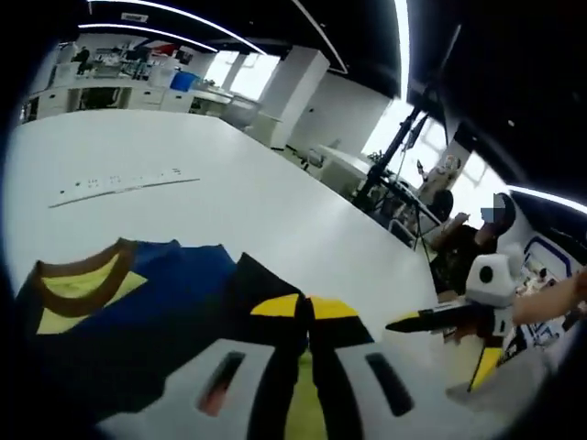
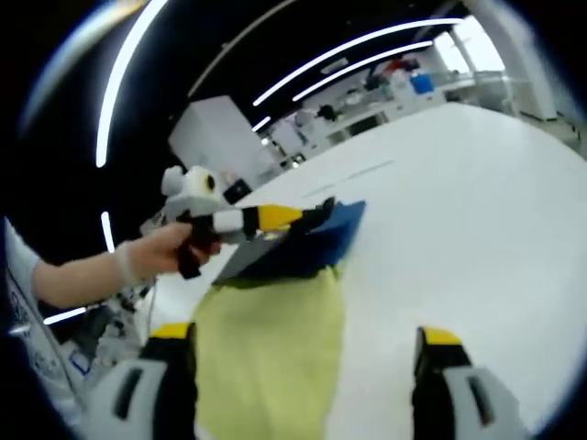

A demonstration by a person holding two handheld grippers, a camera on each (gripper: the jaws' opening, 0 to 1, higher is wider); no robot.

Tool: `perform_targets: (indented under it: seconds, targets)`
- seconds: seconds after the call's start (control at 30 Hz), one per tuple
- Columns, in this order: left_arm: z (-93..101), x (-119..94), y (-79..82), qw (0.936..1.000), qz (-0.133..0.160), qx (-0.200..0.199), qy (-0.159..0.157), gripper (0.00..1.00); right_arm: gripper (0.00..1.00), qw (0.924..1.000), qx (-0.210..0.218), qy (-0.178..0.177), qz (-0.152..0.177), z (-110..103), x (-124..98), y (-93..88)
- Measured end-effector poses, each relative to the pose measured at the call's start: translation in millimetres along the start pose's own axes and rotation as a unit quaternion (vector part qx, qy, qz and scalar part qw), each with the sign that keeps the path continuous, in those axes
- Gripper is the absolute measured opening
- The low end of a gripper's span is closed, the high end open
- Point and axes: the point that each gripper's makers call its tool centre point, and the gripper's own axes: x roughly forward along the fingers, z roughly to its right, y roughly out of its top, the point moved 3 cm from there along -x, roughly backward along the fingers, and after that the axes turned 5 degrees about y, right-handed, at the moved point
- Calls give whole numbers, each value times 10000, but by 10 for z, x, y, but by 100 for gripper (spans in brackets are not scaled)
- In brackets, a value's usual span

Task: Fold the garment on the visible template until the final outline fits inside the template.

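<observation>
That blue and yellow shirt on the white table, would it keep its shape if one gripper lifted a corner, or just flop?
Probably flop: the shirt lies flat and creased on the table, and the edge pinched in the left gripper bends upward. It looks thin and light. On that smooth tabletop it may slide when pulled.

Right tool (image 2: pixel 307 353) gapes over yellow-and-blue garment (image 2: pixel 275 348); left tool (image 2: pixel 316 217) grips its blue edge.

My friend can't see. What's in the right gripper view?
The left gripper, held in a person's hand, pinches the blue part of a garment on a white table. The right gripper is open over its yellow part.
</observation>
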Motion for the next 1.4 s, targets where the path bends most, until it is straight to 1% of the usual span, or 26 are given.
perform_targets:
  seconds: [0.1, 0.17, 0.37, 0.63, 0.7, 0.73, 0.9, 0.93, 0.97, 1.03, 1.07, 1.1, 1.23, 1.3, 1.4]
  targets:
    - [37, 22, -71, 10000, -81, -53, -18, 0, 99, 10000, 45, -31, -14, 0, -22, -37]
    - [9, 47, -103, 9999, -100, -104, -8, 0, 99, 10000, 51, -33, -16, -1, -32, -50]
    - [14, 76, -201, 9996, -185, -200, -43, 0, 99, 10000, 77, -40, -9, 1, -46, -57]
    - [54, 54, -194, 9995, -140, -270, -124, 0, 99, 10000, 73, -25, -17, 8, -38, -46]
    - [58, 43, -173, 9995, -75, -286, -143, 3, 99, 10000, 67, -29, -16, 5, -40, -45]
    - [52, 43, -163, 9995, -34, -278, -142, 5, 99, 10000, 61, -31, -16, 2, -41, -44]
    - [17, -21, -119, 9992, 150, -352, -94, 26, 99, 10000, 60, -18, 4, -9, -36, -33]
    - [-20, -47, -104, 9990, 208, -386, -7, 32, 99, 10000, 55, -16, 3, -11, -35, -33]
    - [-42, -69, -95, 9990, 235, -376, 39, 36, 99, 10000, 53, -13, 3, -9, -32, -34]
    - [-83, -135, -68, 9987, 290, -416, 82, 41, 99, 10000, 57, -10, -7, -16, -25, -39]
    - [-139, -177, -62, 9982, 315, -476, 166, 44, 99, 10000, 54, -5, -8, -22, -21, -40]
    - [-161, -204, -56, 9982, 334, -456, 191, 48, 99, 10000, 49, 6, -11, -26, -13, -37]
    - [-255, -324, -12, 9978, 458, -363, 326, 74, 99, 10000, -21, 78, -27, -69, 16, -20]
    - [-278, -409, 1, 9977, 490, -378, 294, 78, 99, 9999, -53, 93, -35, -70, 30, -7]
    - [-306, -503, 18, 9974, 581, -301, 318, 89, 99, 9999, -94, 109, -42, -66, 49, 32]
